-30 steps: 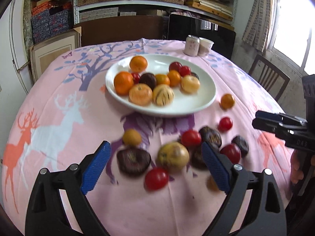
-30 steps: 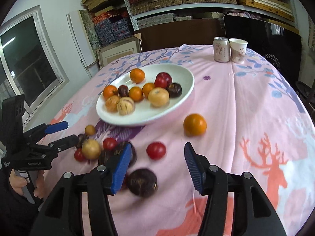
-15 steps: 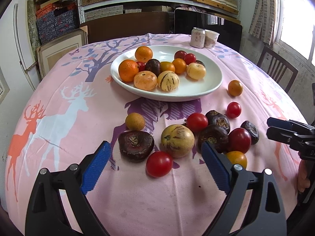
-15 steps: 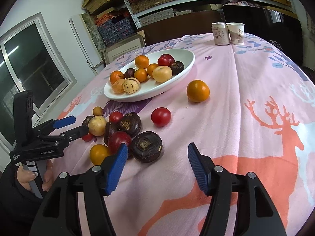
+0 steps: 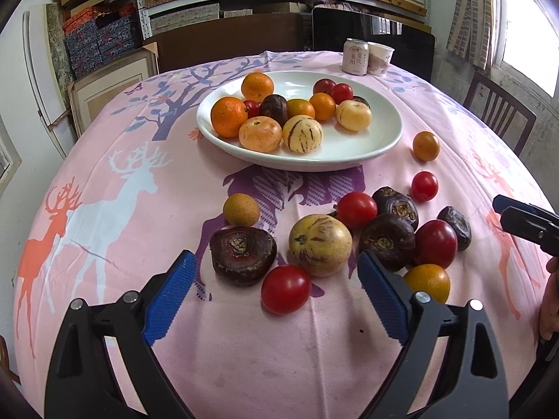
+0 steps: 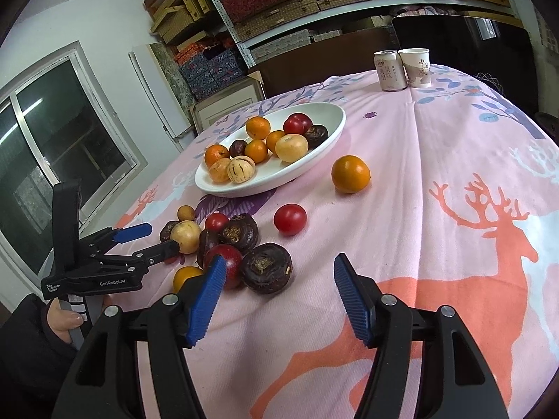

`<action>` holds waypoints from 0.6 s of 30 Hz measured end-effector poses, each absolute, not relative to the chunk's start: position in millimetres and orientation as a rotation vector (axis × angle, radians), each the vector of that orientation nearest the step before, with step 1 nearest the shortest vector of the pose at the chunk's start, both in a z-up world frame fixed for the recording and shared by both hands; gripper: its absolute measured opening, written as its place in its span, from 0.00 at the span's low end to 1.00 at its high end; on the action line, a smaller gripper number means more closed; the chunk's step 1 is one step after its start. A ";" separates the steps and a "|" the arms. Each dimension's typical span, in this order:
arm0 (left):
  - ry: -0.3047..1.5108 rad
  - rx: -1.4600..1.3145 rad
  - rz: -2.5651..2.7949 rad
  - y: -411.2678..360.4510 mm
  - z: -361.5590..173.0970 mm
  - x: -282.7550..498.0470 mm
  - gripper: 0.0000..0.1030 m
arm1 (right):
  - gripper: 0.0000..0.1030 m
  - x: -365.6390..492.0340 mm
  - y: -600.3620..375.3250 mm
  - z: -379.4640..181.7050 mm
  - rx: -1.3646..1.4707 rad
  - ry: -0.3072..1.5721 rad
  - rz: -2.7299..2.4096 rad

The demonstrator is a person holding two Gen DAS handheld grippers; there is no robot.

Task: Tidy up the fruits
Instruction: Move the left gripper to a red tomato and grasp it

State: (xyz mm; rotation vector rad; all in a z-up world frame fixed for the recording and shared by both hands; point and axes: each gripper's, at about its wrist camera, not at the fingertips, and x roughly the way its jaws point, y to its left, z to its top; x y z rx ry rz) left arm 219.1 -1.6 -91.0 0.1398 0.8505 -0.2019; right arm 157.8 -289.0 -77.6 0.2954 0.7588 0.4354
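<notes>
Between the spread pads of my left tool (image 5: 272, 289) sit a red tomato (image 5: 285, 289), a dark brown fruit (image 5: 242, 255) and a striped yellow melon (image 5: 320, 244), none of them touched. My right tool (image 6: 276, 296) has just been opening (nothing clamped); another dark fruit (image 6: 267, 268) lies just ahead of its left pad, beside a red plum (image 6: 225, 265). Farther out on the desk (image 6: 454, 160), an orange (image 6: 350, 174) rests near the white plate (image 5: 349, 153), which already holds oranges, tomatoes and melons.
</notes>
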 end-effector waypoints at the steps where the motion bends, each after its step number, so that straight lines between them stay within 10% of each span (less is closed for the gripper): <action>1: 0.856 0.140 -0.201 -1.7 -91.7 219.6 0.88 | 0.63 156.3 -290.9 -76.9 0.305 0.749 0.432; 18: 0.818 0.178 -0.275 -11.2 -86.5 207.2 0.88 | 0.64 160.0 -301.3 -80.1 0.372 0.760 0.407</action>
